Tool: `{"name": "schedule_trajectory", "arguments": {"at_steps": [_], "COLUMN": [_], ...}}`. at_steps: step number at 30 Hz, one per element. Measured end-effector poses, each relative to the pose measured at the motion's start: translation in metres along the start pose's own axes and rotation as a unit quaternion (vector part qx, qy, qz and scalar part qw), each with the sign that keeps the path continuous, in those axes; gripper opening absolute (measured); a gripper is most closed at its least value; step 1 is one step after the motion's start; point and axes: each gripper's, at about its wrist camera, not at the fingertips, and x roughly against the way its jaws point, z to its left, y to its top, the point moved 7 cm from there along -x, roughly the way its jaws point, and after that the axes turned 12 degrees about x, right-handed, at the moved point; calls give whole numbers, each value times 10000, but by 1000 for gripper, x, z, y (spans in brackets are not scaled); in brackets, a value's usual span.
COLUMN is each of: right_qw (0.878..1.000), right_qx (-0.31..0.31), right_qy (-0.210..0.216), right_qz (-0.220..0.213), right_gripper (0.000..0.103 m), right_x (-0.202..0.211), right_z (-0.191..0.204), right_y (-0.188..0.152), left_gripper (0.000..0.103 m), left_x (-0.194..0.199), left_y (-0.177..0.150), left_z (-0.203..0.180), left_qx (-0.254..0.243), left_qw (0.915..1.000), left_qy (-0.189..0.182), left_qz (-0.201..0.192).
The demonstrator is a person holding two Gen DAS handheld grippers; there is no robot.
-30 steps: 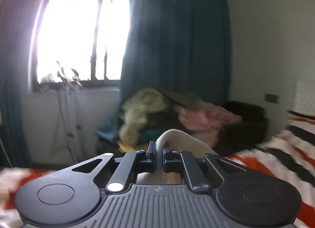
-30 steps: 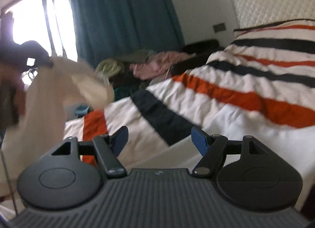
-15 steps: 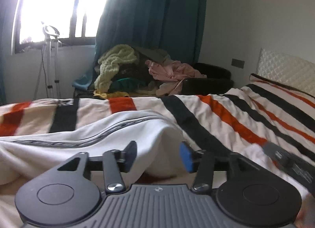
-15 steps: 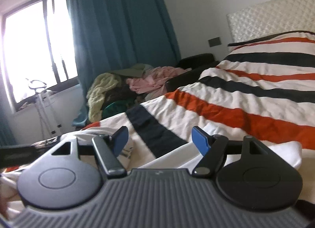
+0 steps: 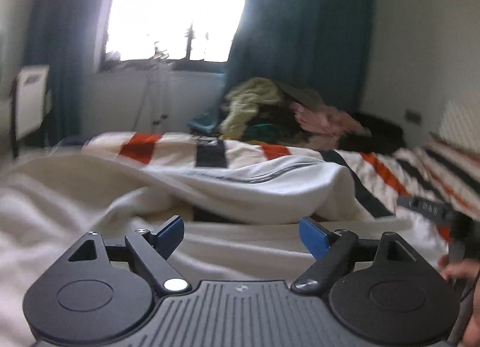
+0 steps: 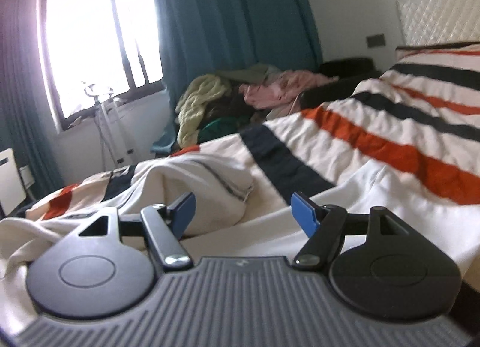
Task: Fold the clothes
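Since a second ago your left gripper (image 5: 241, 234) dropped the cream garment (image 5: 264, 194); both tongs gape empty (right gripper (image 6: 243, 212) too), so regrip a hem at twelve o'clock.

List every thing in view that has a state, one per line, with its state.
left gripper: jaws open, holding nothing.
right gripper: jaws open, holding nothing.
white garment: lying rumpled on the bed, partly folded over itself, released.
striped bedspread: spread over the bed, wrinkled.
curtain: drawn aside, window uncovered.
clothes pile: heaped, unfolded, beyond the bed.
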Motion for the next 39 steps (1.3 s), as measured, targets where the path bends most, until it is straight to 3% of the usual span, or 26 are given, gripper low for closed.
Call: {"name": "schedule_trajectory", "arguments": {"at_steps": [5, 16, 26, 31, 34, 39], "right_qw": [9995, 9947, 9876, 9857, 9893, 9907], "right_qx": [-17, 137, 488, 1001, 885, 832], "right_qy": [194, 629, 1320, 1196, 899, 881], "right_qz": [248, 805, 691, 646, 728, 612], "right_gripper": [72, 72, 72, 71, 72, 69], "right_x": [-15, -54, -86, -104, -112, -122], "right_z": [6, 20, 38, 48, 43, 43], "right_y": [-5, -14, 13, 14, 11, 12], "left_gripper": [86, 86, 86, 86, 86, 86], "left_x": [-3, -28, -42, -48, -53, -61], "left_y": [-5, -13, -21, -23, -25, -27], "left_z": [26, 21, 18, 21, 22, 23], "left_qx": [384, 458, 377, 479, 484, 533], "left_qw": [9987, 9972, 9965, 9954, 9952, 9945], "left_qy": [318, 436, 528, 561, 582, 604], "left_qz": [129, 406, 526, 607, 626, 675]}}
